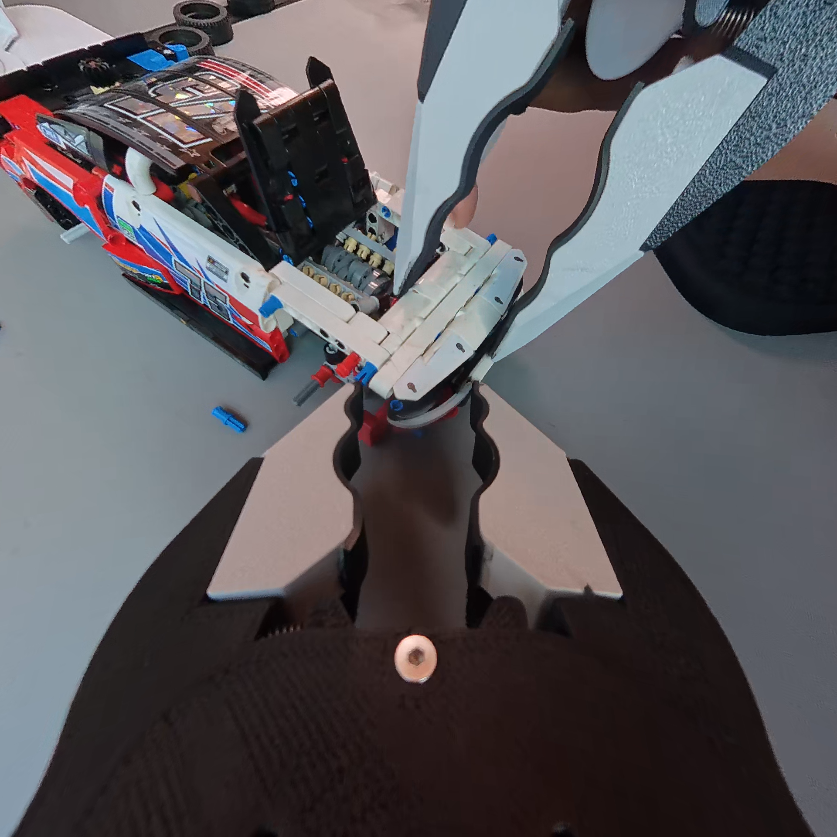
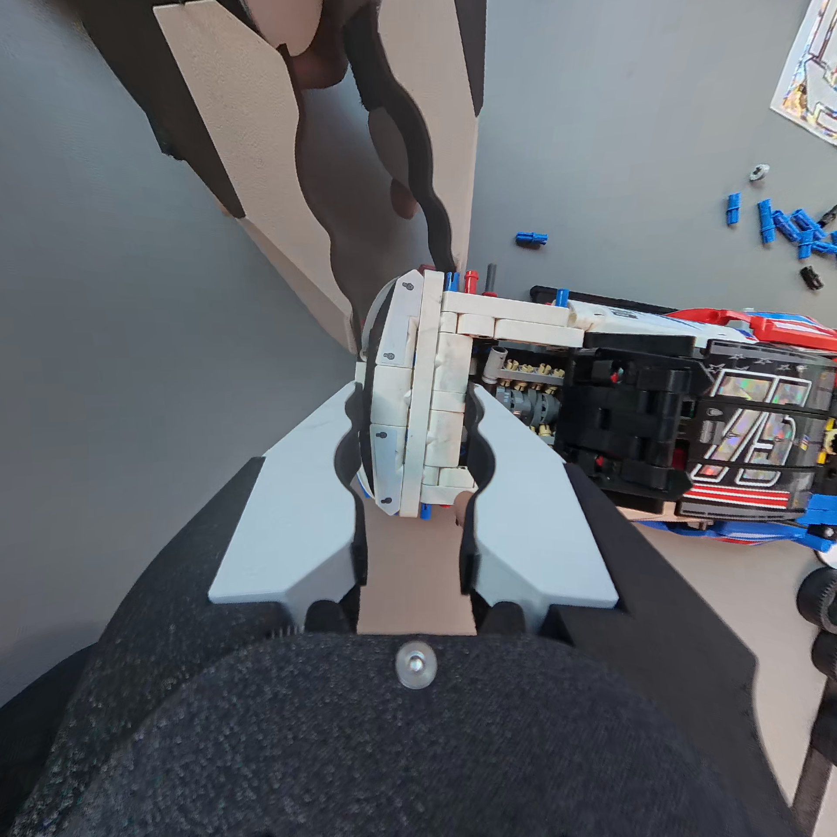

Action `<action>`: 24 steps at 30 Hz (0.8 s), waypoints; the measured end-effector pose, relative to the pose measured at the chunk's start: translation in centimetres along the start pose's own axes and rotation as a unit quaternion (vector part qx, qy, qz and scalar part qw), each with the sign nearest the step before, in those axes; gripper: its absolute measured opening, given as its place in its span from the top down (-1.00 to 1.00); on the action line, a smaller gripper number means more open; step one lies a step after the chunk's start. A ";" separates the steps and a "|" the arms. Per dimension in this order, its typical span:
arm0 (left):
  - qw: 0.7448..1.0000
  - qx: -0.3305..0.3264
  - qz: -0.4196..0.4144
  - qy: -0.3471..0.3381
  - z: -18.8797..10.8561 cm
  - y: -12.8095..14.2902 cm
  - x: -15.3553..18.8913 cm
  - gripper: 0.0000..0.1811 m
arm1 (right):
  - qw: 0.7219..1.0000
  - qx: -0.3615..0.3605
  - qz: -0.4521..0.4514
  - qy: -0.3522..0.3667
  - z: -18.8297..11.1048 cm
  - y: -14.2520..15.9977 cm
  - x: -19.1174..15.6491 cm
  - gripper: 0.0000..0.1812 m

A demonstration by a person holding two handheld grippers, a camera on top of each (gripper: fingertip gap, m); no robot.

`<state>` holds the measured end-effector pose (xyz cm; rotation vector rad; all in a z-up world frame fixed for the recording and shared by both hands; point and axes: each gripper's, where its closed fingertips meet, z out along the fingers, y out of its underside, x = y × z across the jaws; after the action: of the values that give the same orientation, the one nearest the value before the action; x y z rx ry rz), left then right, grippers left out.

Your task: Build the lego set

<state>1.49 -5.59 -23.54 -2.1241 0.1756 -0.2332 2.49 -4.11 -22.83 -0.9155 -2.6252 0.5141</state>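
- Right gripper (image 2: 414, 398) fingers (image 2: 521, 475) closed around white front end (image 2: 425, 389) of lego car (image 2: 634, 403), one finger outside nose, other inside engine bay against inner face of white block.
- Same grip seen from left wrist view: right gripper (image 1: 448, 326) from above, one tip down beside grey engine (image 1: 353, 267), other against curved nose panel.
- Left gripper (image 1: 414, 407) fingers (image 1: 308, 475) at narrow gap, tips at lower corner of nose, near red piece (image 1: 373, 428); contact with car not clear, whether gripping cannot tell.
- Left gripper (image 2: 403, 299) from right wrist view: tips at far corner of nose, by red and blue pins.
- Car resting on grey table (image 1: 113, 475), black hood panel (image 1: 308, 167) tilted up, red, white and blue body stretching away.
- Loose blue pin (image 1: 229, 419) on table just beside car.
- Pile of blue pins (image 2: 797, 228) well apart, sheet (image 2: 810, 72) at table corner.
- Black tyres (image 1: 204, 20) beyond car.
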 end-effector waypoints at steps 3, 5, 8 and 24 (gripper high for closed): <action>1.000 -0.001 -0.002 0.002 0.0 0.0 0.0 0.50 | 1.000 -0.007 0.005 -0.013 0.1 0.1 0.0 0.54; 1.000 -0.002 -0.004 0.003 0.0 0.1 0.0 0.50 | 1.000 -0.010 0.008 -0.021 0.1 0.1 0.0 0.54; 1.000 -0.002 -0.005 0.003 0.0 0.1 0.0 0.50 | 0.999 -0.014 0.011 -0.032 0.1 0.1 -0.1 0.55; 0.998 0.010 -0.049 0.038 -0.1 -0.2 0.3 0.48 | 0.998 -0.018 0.015 -0.057 0.0 0.2 -0.1 0.56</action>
<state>1.75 -5.63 -23.30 -2.1071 0.1132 -0.3724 2.65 -4.01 -22.97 -0.9634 -2.7349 0.5444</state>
